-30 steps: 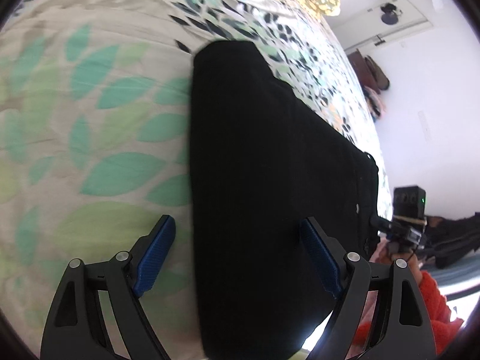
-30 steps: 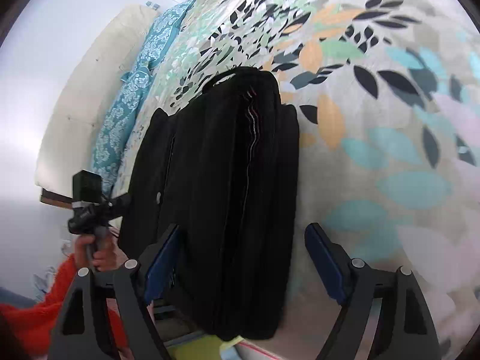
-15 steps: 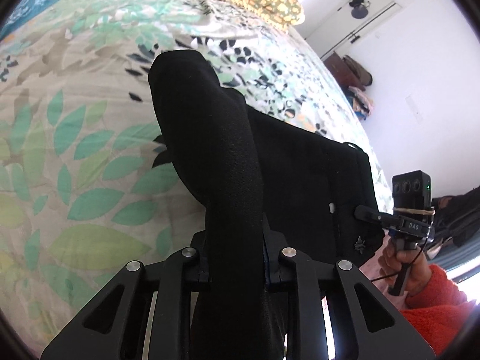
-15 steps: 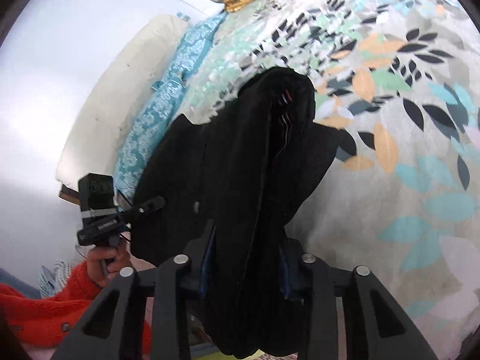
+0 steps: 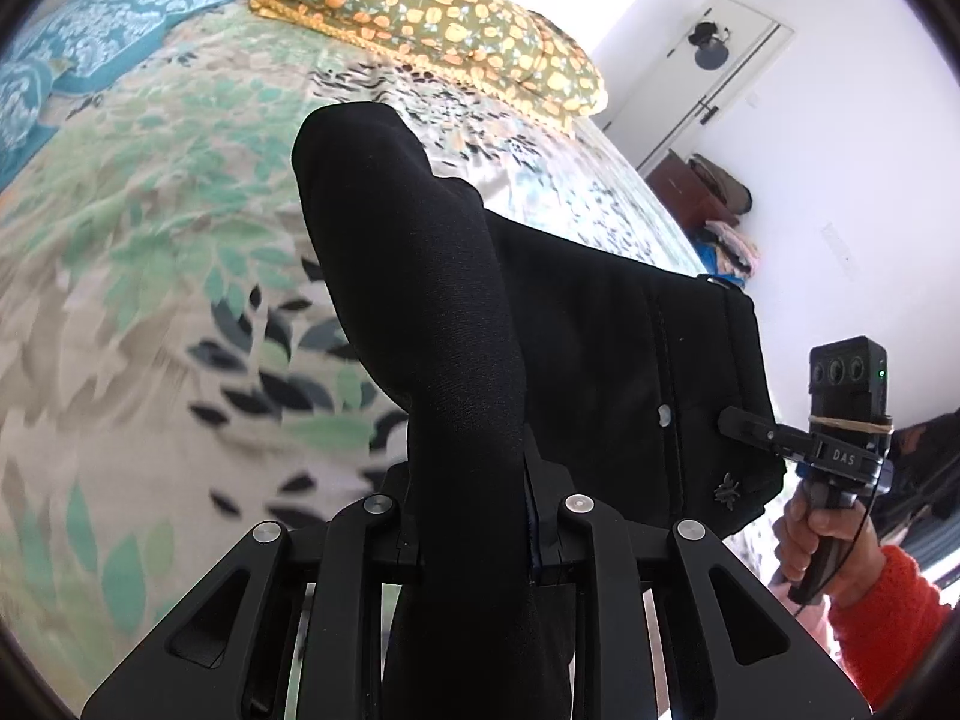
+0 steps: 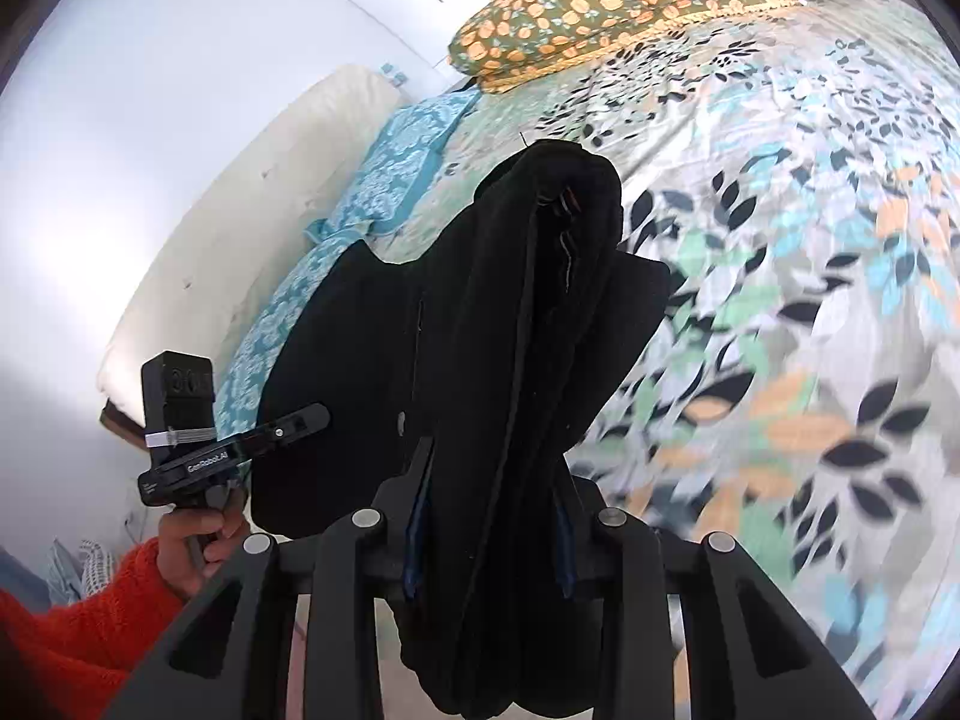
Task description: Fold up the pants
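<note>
Left wrist view: left claw (image 5: 477, 531) clenching black pants (image 5: 588, 360), lifting them over leaf-print bed (image 5: 150, 276); orange-flowered pillow (image 5: 432, 30), white door (image 5: 702, 66) beyond.
Right wrist view: right claw (image 6: 489, 531) gripping pants (image 6: 510, 330) edge; teal pillows (image 6: 336, 276), white headboard (image 6: 240, 228) lying behind.

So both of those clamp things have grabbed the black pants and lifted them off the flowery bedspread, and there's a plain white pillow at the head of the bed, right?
Nearly. Both the left gripper and the right gripper are shut on the black pants, raised over the bedspread. But the pillow is not plain white: the left wrist view shows it olive green with orange flowers.
</note>
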Action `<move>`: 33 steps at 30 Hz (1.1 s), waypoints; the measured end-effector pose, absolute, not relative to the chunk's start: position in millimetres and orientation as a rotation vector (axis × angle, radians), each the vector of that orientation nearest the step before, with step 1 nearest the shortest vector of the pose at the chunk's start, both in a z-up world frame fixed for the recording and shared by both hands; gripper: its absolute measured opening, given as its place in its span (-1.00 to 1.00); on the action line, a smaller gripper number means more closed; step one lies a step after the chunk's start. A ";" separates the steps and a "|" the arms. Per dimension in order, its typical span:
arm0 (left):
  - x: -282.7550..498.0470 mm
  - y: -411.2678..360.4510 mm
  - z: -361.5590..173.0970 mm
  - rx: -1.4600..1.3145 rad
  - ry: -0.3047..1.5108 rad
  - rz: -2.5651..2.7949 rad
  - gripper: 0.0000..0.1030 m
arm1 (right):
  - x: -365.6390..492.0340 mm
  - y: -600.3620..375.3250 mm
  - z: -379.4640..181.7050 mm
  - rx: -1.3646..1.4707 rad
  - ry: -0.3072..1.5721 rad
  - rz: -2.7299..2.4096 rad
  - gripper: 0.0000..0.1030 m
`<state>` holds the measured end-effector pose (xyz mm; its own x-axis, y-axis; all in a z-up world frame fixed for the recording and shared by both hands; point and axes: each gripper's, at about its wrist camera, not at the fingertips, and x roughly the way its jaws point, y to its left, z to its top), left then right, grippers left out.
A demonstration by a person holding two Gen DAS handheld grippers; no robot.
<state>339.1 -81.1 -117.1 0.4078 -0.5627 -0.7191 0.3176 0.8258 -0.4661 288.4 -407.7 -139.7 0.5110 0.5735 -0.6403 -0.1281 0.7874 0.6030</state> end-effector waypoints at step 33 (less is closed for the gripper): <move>235.6 -70.8 -226.9 0.011 1.039 -0.015 0.99 | 157.9 -358.4 -214.3 0.078 1.004 -0.290 1.00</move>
<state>235.6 -70.8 -226.9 0.5074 -0.0075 -0.8617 0.0182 0.9998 0.0021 157.9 -358.4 -214.3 0.5021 -0.2041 -0.8404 0.2751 0.9590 -0.0685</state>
